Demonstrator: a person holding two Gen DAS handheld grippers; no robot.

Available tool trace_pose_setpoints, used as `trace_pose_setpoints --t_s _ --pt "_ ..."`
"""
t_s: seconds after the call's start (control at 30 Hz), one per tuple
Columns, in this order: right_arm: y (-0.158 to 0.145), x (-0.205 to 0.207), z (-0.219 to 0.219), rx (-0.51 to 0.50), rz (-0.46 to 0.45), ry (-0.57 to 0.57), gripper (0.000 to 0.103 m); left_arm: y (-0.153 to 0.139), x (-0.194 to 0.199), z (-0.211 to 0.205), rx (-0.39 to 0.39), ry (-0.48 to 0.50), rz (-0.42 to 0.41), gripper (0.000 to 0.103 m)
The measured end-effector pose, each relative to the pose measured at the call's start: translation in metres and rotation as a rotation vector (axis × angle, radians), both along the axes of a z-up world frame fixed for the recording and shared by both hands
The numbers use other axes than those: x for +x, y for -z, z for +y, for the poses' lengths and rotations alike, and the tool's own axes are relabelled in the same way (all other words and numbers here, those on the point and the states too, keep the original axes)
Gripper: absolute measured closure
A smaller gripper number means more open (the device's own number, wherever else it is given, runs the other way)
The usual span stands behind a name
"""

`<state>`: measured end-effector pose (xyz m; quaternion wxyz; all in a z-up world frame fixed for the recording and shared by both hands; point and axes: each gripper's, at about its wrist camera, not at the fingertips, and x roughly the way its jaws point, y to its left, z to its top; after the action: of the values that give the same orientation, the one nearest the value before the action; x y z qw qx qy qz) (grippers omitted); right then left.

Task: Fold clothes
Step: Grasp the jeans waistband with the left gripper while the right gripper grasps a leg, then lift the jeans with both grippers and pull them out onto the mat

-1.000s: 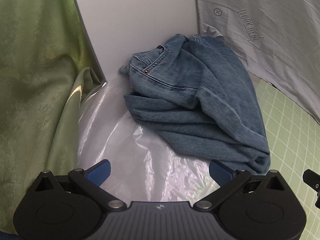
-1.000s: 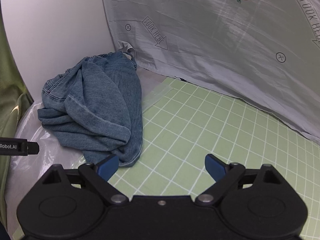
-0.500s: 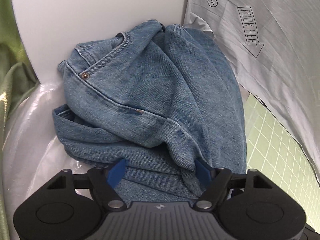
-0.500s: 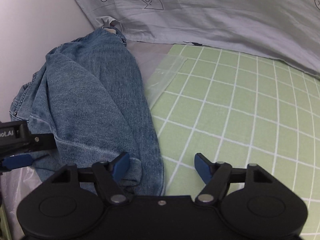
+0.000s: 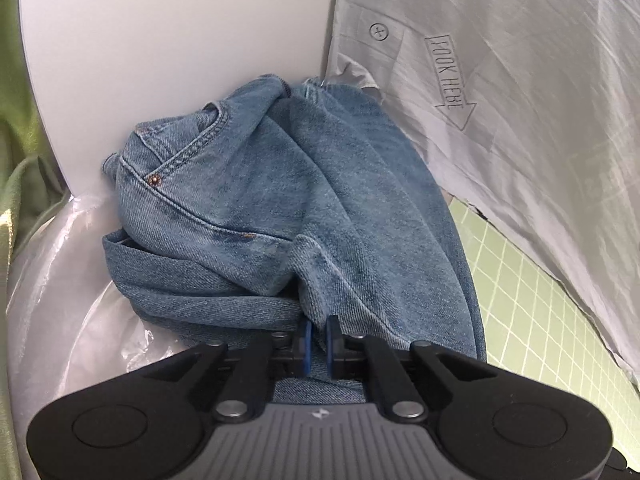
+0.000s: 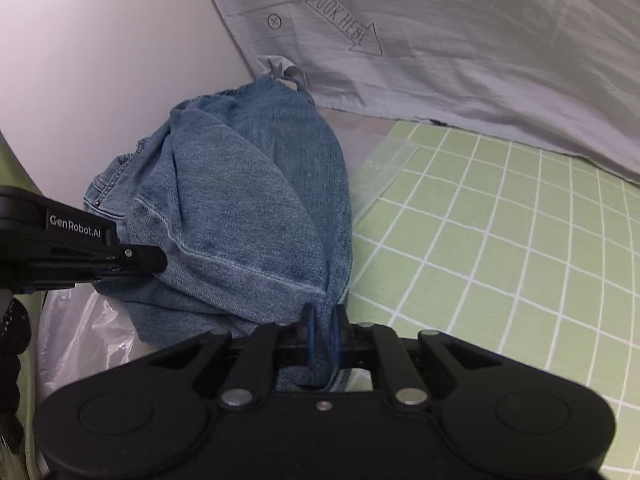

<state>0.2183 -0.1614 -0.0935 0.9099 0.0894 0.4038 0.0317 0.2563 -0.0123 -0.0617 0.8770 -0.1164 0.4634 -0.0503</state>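
A crumpled pair of blue jeans (image 5: 288,216) sits heaped in the corner of a work surface, pinched at its near edge by 2 hand-held grippers. The left gripper (image 5: 315,344) has its blue pads drawn nearly together, with a fold of denim clamped between them. The right gripper (image 6: 323,330) is likewise closed on a bunched hem of the jeans, cloth running down between its blue pads.

The jeans rest partly on a sheet of clear plastic (image 5: 80,300) and partly on a green mat (image 6: 500,248) ruled with white grid lines. Behind the heap stands a white panel (image 5: 180,40), and to its right hangs a grey cloth (image 5: 520,100) printed with an arrow, mirrored lettering and a small circled cross. A corner of that cloth touches the top of the denim. A copper rivet (image 5: 153,178) and stitched pocket seam face the left wrist camera.

In the right wrist view, the left gripper's black body reaches in from the left edge, its tip against the side of the jeans; a label on it reads "GenRobot.AI". A strip of clear plastic lies on the mat just beside the heap. Green fabric (image 5: 20,184) drapes along the left edge of the left wrist view.
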Motion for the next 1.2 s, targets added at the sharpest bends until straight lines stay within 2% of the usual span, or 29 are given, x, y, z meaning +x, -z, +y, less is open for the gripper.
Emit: trace_pose_setpoints --t_s 0.13,0.33,0.37,0.43,0.5,0.57,0.6,0.63,0.73,0.77,0.8,0.83,0.87,1.03,1.2 --pt "-0.027 -0.031 -0.003 -0.049 -0.089 0.015 0.095 -0.028 -0.030 -0.009 0.017 0.058 -0.066 0.097" --pt "-0.059 -0.099 -0.035 -0.082 -0.155 0.101 0.096 -0.053 -0.080 -0.023 -0.063 0.151 -0.079 0.099" --pt "-0.062 -0.111 -0.041 -0.087 -0.156 0.118 0.096 -0.055 -0.088 -0.026 -0.075 0.175 -0.075 0.101" --pt "-0.066 -0.137 -0.058 -0.098 -0.150 0.156 0.096 -0.057 -0.103 -0.033 -0.111 0.215 -0.055 0.097" --pt "-0.064 -0.164 -0.079 -0.091 -0.126 0.203 0.096 -0.055 -0.121 -0.039 -0.114 0.231 -0.035 0.096" --pt "-0.058 -0.187 -0.102 -0.085 -0.085 0.252 0.097 -0.053 -0.136 -0.042 -0.079 0.237 -0.032 0.087" --pt "-0.054 -0.194 -0.112 -0.083 -0.052 0.266 0.103 -0.050 -0.142 -0.041 -0.067 0.222 -0.022 0.076" --pt "-0.050 -0.202 -0.124 -0.082 -0.024 0.290 0.102 -0.047 -0.146 -0.039 -0.060 0.200 -0.010 0.066" --pt "-0.038 -0.227 -0.162 -0.035 0.042 0.388 0.094 -0.036 -0.150 -0.028 -0.042 0.120 0.044 0.059" --pt "-0.035 -0.234 -0.171 -0.017 0.055 0.420 0.082 -0.032 -0.149 -0.024 -0.037 0.089 0.067 0.057" --pt "-0.032 -0.239 -0.178 -0.003 0.066 0.442 0.077 -0.029 -0.146 -0.019 -0.029 0.055 0.085 0.051" --pt "-0.028 -0.242 -0.182 0.007 0.076 0.453 0.066 -0.026 -0.143 -0.012 -0.022 0.026 0.099 0.044" --pt "-0.025 -0.243 -0.185 0.015 0.084 0.457 0.062 -0.024 -0.139 -0.005 -0.020 0.001 0.111 0.041" --pt "-0.006 -0.218 -0.180 0.066 0.114 0.421 0.056 -0.010 -0.114 0.026 -0.070 -0.107 0.140 0.029" --pt "0.011 -0.186 -0.157 0.078 0.151 0.382 0.055 0.002 -0.073 0.047 -0.040 -0.158 0.173 0.029"
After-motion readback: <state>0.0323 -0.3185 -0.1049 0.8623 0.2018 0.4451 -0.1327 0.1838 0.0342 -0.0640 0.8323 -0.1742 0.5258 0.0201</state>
